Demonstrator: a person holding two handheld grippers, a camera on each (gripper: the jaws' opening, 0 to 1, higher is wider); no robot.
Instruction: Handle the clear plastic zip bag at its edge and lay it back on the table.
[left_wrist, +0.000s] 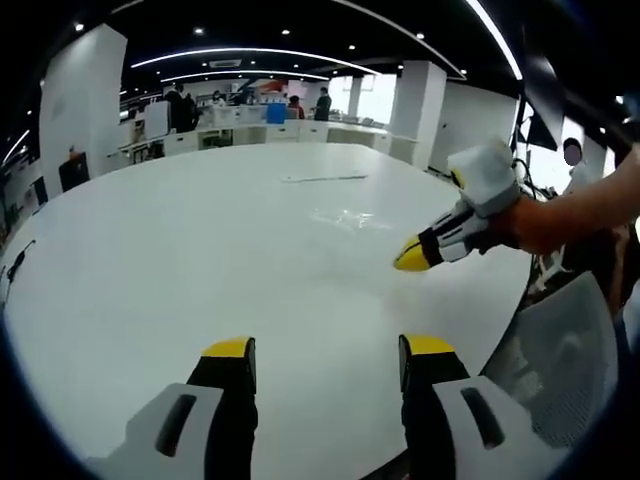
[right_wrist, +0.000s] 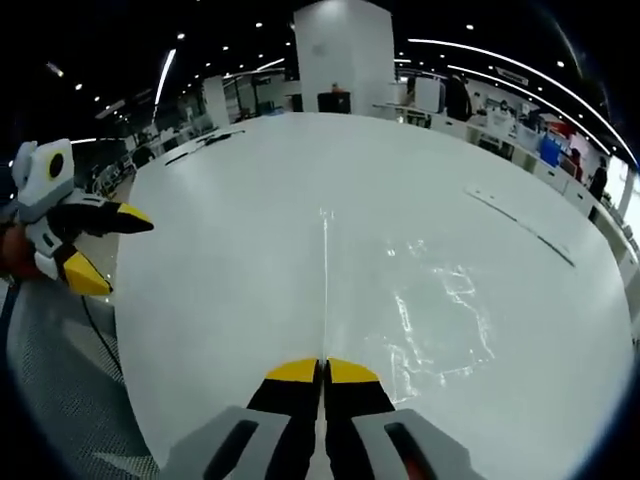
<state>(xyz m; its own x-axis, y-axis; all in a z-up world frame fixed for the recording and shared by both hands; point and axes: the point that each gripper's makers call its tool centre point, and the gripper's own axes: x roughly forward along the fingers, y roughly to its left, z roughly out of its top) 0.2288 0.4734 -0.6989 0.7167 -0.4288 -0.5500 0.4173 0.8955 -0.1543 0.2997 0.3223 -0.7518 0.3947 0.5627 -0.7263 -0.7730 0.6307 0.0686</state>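
Note:
The clear plastic zip bag (right_wrist: 440, 300) lies flat and glinting on the round white table (right_wrist: 230, 250). One edge of it runs as a thin straight line into my right gripper (right_wrist: 323, 372), whose yellow-tipped jaws are shut on that edge near the table's rim. In the left gripper view the bag (left_wrist: 345, 215) shows as a faint sheen at mid-table, with the right gripper (left_wrist: 412, 257) held by a hand at its near side. My left gripper (left_wrist: 330, 350) hovers open over the bare table (left_wrist: 180, 260), nothing between its jaws. It also appears off the table's side as the left gripper (right_wrist: 100, 248), open.
A long thin strip (left_wrist: 325, 178) lies farther back on the table, seen again as the strip (right_wrist: 520, 225). A mesh chair (left_wrist: 560, 360) stands by the table edge. A dark cable (left_wrist: 15, 265) sits at the far left rim. Desks and people fill the background.

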